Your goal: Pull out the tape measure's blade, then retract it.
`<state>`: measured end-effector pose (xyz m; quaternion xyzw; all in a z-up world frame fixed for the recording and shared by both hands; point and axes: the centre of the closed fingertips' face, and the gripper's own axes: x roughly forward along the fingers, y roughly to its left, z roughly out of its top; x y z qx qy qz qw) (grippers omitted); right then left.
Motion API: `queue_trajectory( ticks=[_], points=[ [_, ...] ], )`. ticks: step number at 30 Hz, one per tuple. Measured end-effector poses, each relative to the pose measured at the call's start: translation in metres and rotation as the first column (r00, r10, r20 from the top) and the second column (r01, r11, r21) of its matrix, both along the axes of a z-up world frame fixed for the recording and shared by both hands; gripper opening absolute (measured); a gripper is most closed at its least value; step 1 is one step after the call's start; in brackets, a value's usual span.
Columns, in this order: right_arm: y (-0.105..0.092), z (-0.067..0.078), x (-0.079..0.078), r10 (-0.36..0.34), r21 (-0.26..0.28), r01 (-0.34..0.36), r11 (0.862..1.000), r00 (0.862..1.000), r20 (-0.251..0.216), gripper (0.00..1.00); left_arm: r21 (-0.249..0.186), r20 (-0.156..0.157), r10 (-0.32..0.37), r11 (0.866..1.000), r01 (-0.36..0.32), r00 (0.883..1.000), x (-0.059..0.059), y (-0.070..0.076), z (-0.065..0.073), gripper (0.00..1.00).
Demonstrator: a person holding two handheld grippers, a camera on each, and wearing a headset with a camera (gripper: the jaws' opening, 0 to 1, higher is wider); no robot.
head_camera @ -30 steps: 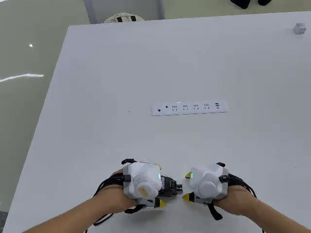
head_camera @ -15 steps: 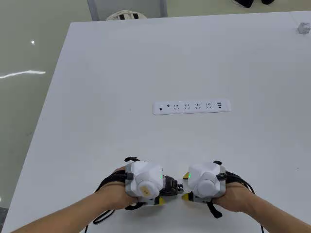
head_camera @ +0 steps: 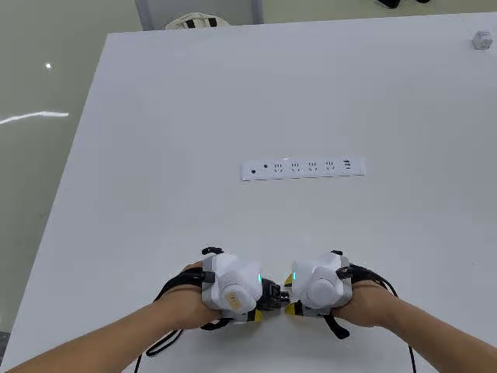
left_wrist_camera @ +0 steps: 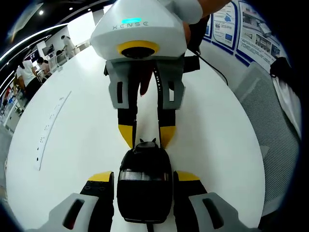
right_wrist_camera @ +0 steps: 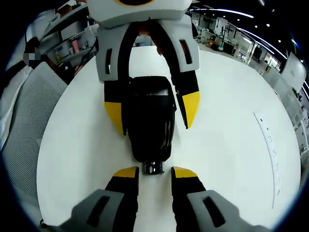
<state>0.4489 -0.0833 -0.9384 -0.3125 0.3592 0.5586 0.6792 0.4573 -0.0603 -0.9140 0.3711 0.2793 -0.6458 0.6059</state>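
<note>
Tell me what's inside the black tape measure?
The tape measure is shut in a black case, so its inside is hidden. A metal hook pokes out the front, between the tips of the right gripper.

We note a broad white table [head_camera: 194, 116] carrying a white power strip [head_camera: 302, 168]. Glossy grey-green floor [head_camera: 39, 171] lies to its left, streaked with lamp reflections. A grey mesh chair [right_wrist_camera: 24, 125] stands just beside the table. Posters [left_wrist_camera: 241, 24] line one wall. Strip lights [right_wrist_camera: 231, 12] run overhead.
</note>
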Motion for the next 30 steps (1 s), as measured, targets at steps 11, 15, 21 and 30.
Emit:
queue_trajectory(
  ticks=[11,15,21,30],
  points=[
    [0.0023,-0.0013,0.0004,0.027,0.007,-0.026,1.0,0.999,-0.024,0.24,0.016,-0.006,-0.037,0.999,0.038,0.999,-0.0019,-0.0025,-0.0054,0.42],
    [0.0028,-0.0014,0.0004,0.031,0.006,-0.031,0.999,0.999,-0.025,0.24,0.019,-0.005,-0.041,0.999,0.041,0.999,-0.0011,-0.0026,-0.0073,0.41],
    [0.0036,-0.0006,0.0003,0.035,0.007,-0.035,0.999,0.999,-0.026,0.22,0.021,-0.004,-0.038,0.999,0.038,0.999,-0.0013,-0.0022,-0.0074,0.41],
    [0.0043,-0.0005,-0.0026,0.056,0.022,-0.056,0.998,0.998,-0.024,0.17,0.016,-0.01,-0.023,1.0,0.023,1.0,-0.0014,-0.0022,-0.0067,0.41]
  ],
)
